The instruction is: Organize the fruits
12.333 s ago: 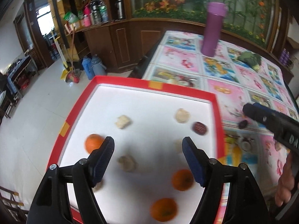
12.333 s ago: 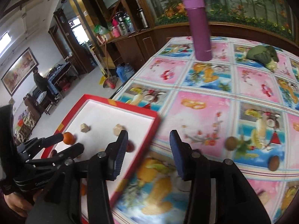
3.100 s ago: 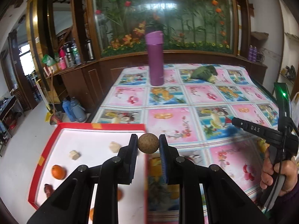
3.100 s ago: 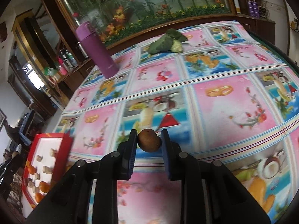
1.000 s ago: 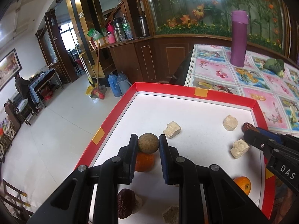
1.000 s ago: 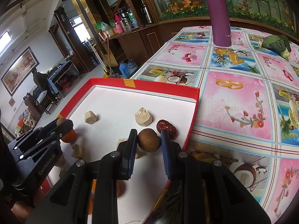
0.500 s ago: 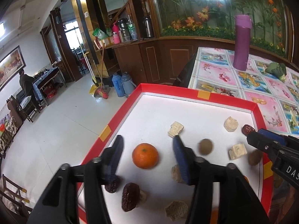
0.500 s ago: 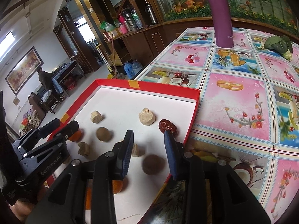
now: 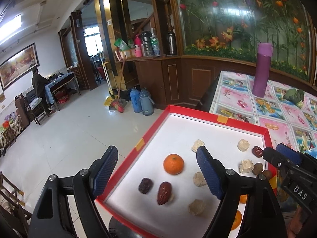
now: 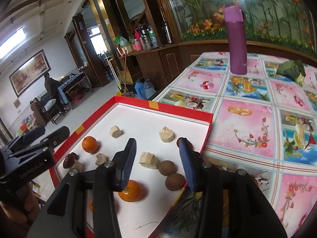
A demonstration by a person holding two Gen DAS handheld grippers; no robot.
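Having let go of both round brown fruits [image 10: 170, 173] into the red-rimmed white tray [image 10: 206, 138], we hold the left gripper [image 9: 156, 173] and the right gripper [image 10: 158, 158] spread wide and empty — that pair is delivered.

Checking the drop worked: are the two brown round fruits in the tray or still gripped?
In the tray. Both brown round fruits lie on its white floor; both grippers are open, empty.

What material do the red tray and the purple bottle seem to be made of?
The red tray looks like cardboard: thin straight walls, matte white inside, tape patches on the rim. The purple bottle has a smooth satin surface with a soft shine; painted metal or plastic, I cannot tell which.
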